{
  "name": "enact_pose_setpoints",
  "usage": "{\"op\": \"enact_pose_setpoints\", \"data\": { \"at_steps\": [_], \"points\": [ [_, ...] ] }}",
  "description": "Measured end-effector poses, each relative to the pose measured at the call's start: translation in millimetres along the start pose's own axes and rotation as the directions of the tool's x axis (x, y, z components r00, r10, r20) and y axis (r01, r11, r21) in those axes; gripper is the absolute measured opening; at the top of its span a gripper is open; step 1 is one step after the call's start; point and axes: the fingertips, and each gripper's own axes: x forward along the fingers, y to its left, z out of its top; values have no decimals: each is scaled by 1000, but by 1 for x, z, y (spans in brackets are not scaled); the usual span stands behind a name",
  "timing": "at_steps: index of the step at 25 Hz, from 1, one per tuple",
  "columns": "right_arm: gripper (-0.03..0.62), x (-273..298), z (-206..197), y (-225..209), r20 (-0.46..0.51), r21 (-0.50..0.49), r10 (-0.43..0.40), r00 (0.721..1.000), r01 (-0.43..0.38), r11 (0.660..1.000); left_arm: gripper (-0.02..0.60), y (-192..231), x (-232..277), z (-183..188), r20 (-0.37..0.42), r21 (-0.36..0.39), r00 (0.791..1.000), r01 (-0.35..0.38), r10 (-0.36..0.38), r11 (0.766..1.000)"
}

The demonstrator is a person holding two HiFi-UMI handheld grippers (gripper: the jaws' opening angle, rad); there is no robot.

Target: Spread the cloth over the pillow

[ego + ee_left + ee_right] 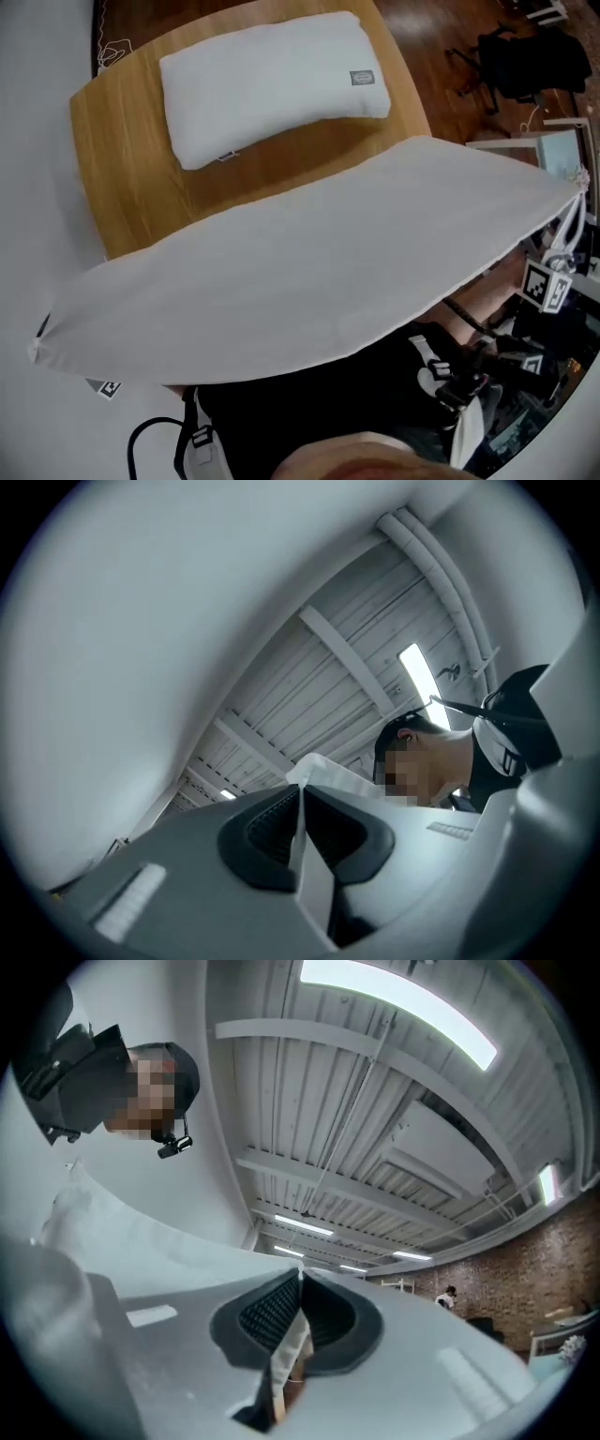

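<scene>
Left tongs [300,791] and right tongs [300,1281] are pinching opposite corners of the light, limp cloth [309,272], stretching it flat.

The pillow [272,84] lies on the table [122,178]. Nearer than the pillow, the cloth [309,272] spans the table's near edge, with the left gripper [300,791] at its left corner and the right gripper [300,1279] at its right.

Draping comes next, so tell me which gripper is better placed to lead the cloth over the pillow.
Right, marginally. Both pinch the cloth, but the right gripper holds its corner farther forward, about level with the pillow; the left gripper hangs back.
</scene>
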Motion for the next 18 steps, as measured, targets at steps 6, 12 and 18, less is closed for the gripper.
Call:
{"op": "enact_pose_setpoints", "data": {
  "at_steps": [6,12,18],
  "points": [
    [6,9,0,18,-86,-40,-55,995,52,998,17,24,-15,-38,-27,-85,999,34,-36,996],
    [6,24,-8,15,-121,-67,-107,987,100,993,17,47,-4,-84,-124,-110,992,-9,-4,994],
    [6,127,-53,-14,-94,-7,-33,995,32,999,17,67,59,-127,-171,-42,985,-26,18,999]
  ]
}}
